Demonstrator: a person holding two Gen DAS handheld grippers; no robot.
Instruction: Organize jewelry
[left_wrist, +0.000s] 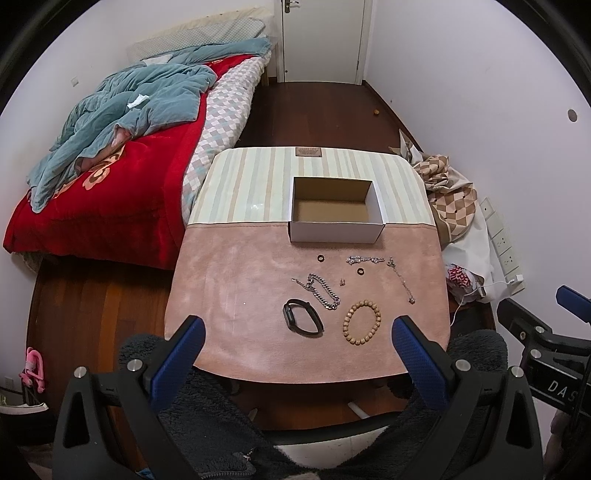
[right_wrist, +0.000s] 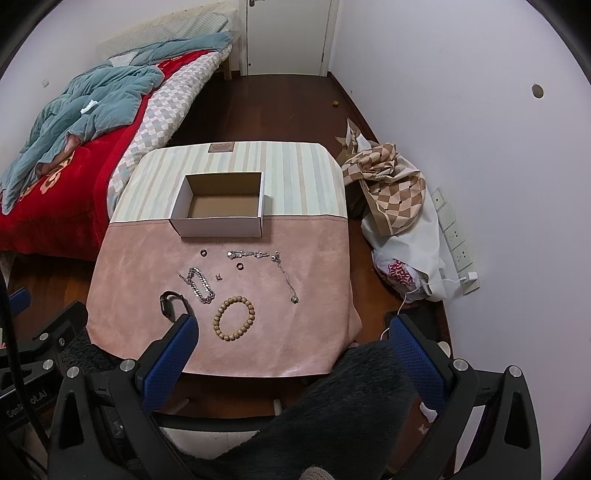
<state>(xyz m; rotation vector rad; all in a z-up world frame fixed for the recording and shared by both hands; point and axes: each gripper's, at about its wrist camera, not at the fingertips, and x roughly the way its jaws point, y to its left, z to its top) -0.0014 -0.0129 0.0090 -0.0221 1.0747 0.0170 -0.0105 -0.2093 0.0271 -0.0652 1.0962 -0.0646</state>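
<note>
We see the open white cardboard box on the pink-covered bench, holding nothing. Wooden bead bracelet, black smartwatch and silver chain lie before it; our left claw and right claw both gape, released.

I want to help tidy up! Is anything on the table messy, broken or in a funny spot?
Nothing looks broken or spilled. The jewelry just lies loose on the pink mat outside the empty box: a bead bracelet, a black watch band, a silver chain in a crooked heap, and two small dark rings.
</note>
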